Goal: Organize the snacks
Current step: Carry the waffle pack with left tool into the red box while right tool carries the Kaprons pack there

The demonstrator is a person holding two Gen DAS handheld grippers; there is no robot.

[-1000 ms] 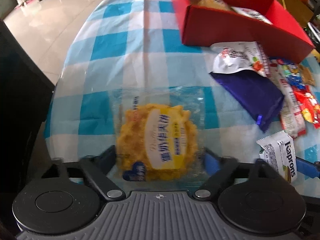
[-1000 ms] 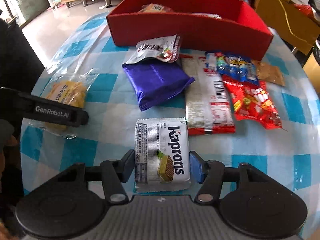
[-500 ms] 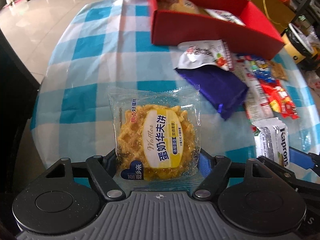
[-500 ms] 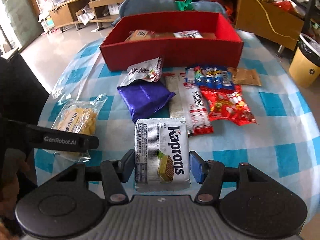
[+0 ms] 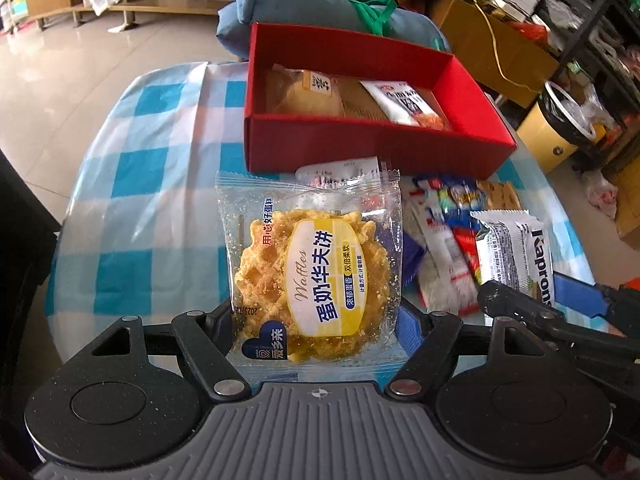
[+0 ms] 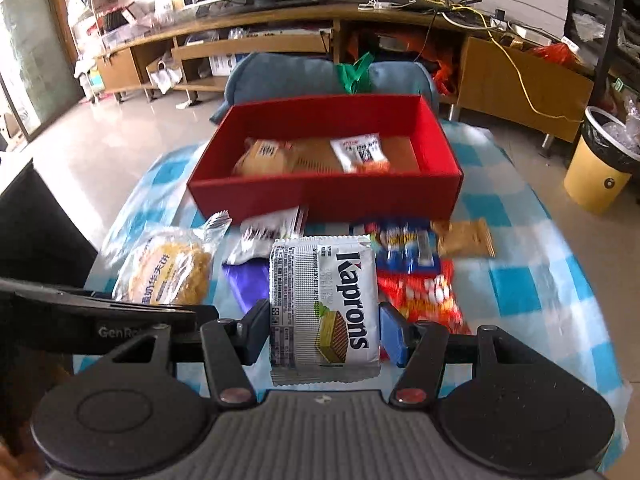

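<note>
L gripper (image 5: 316,316) is clamped on a clear plastic pack holding a round yellow waffle (image 5: 312,280), fingers pressing both side edges of the pack, which is held up off the blue-and-white checked tablecloth (image 5: 152,168). R gripper (image 6: 324,328) grips a white-and-grey Kaprons wafer pack (image 6: 324,312) the same way, black pad on its left edge & blue pad on its right, pack also lifted above the cloth. In the R wrist view the waffle pack (image 6: 168,272) shows at lower left w/ the L gripper's black arm across it; in the L wrist view the wafer pack (image 5: 516,252) sits at right edge, just beside the waffle pack.

Ahead of both is an open red rectangular cardboard box (image 6: 328,196) on the far part of the table. Inside it: a pale bun in clear wrap (image 6: 264,156) toward the left & a white sachet w/ red print (image 6: 360,152) near the middle.

On the cloth between box & grippers, partly blurred: a white foil pouch (image 6: 264,236) touching the box's front wall, a purple pack (image 6: 248,280) below it, a blue multicolour pack (image 6: 408,244), a red crisp bag (image 6: 424,296) & a small brown square pack (image 6: 464,238) at right
</note>
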